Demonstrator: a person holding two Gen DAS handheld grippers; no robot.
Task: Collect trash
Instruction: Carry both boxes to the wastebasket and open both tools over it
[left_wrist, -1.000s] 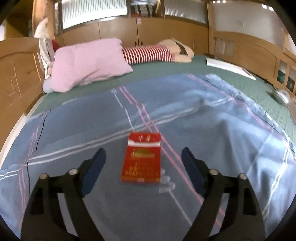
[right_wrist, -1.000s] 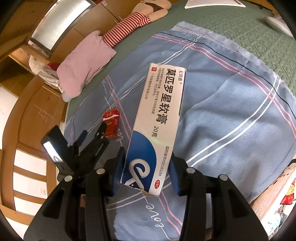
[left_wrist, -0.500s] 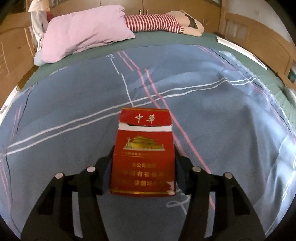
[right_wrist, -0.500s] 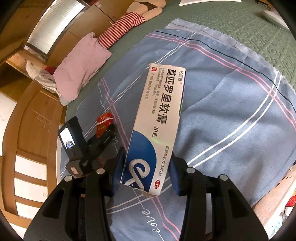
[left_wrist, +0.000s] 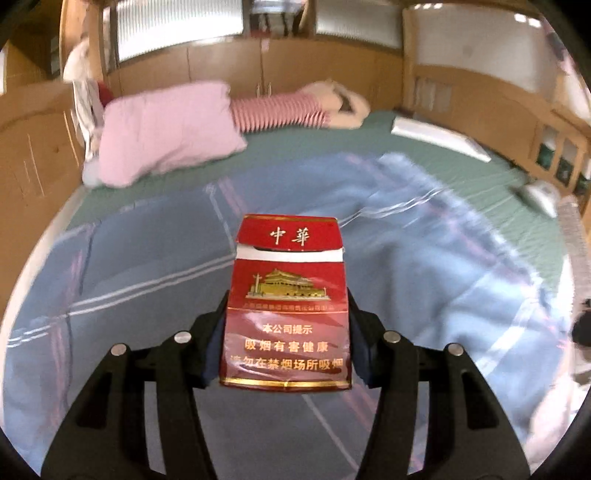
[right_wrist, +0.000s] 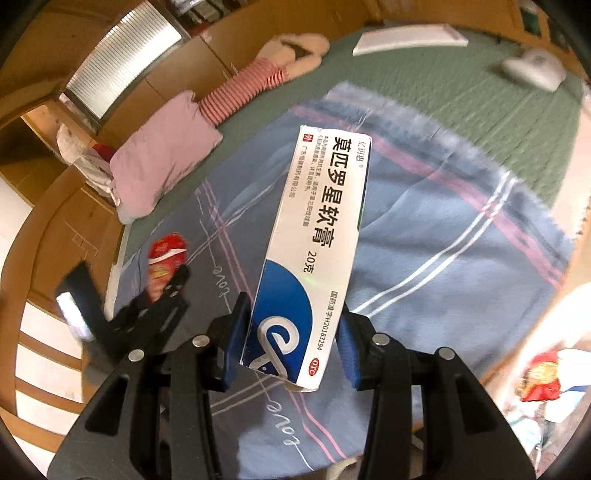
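2 claws grip trash: left claw (left_wrist: 286, 343) pinches cigarette pack (left_wrist: 286, 306), right claw (right_wrist: 288, 343) pinches ointment box (right_wrist: 310, 251)

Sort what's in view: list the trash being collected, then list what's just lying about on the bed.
Trash, in hand:
- red cigarette pack, clamped in the left gripper
- white-and-blue ointment box, clamped in the right gripper

Lying about:
- pink pillow
- striped plush toy
- blue plaid blanket
- white flat box

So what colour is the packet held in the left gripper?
Red with gold print, the packet in the left gripper; clearest in the left wrist view.
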